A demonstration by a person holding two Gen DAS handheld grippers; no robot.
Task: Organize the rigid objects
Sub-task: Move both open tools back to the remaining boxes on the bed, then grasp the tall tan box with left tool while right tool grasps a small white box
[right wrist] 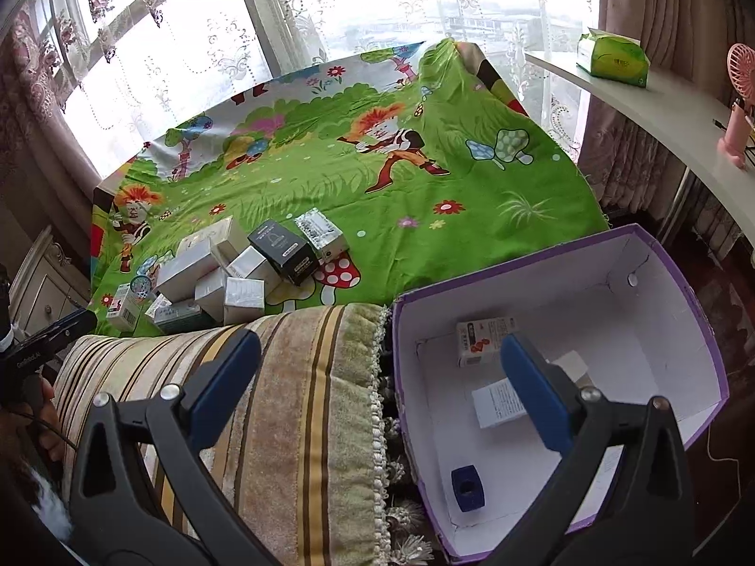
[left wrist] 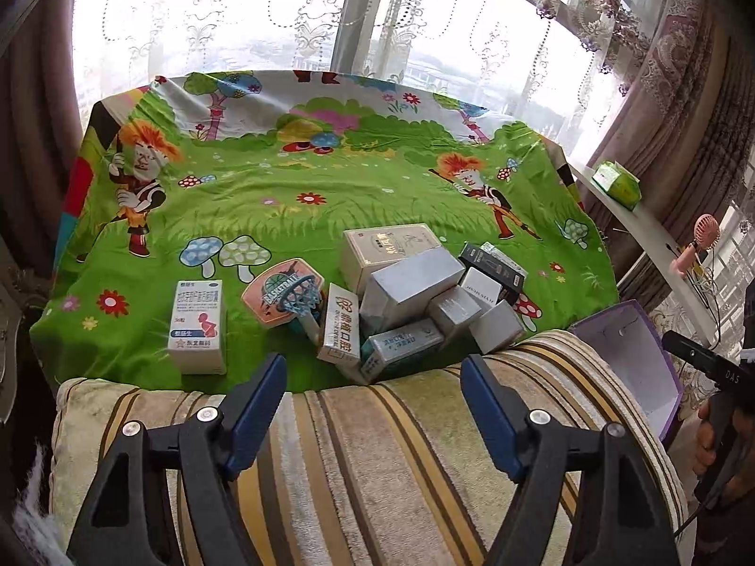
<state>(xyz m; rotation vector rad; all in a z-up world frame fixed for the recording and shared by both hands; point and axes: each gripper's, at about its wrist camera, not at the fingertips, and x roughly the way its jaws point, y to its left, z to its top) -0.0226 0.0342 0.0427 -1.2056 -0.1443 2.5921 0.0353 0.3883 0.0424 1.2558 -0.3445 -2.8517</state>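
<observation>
Both sets of jaws spread, nothing between them. Left gripper [left wrist: 373,377] faces the pile of boxes [left wrist: 415,297] at the table's near edge; right gripper [right wrist: 377,363] hangs by the purple bin [right wrist: 684,292]. Between picks, I'd say: next, grab one box. Roughly ten left; three boxes binned.

Purple box [right wrist: 679,283] holds small cartons [right wrist: 481,342] beside striped cushion [right wrist: 283,401].

A home room: lace curtains [left wrist: 226,9], cartoon bedsheet [left wrist: 330,188], striped cushion [left wrist: 377,448]
</observation>
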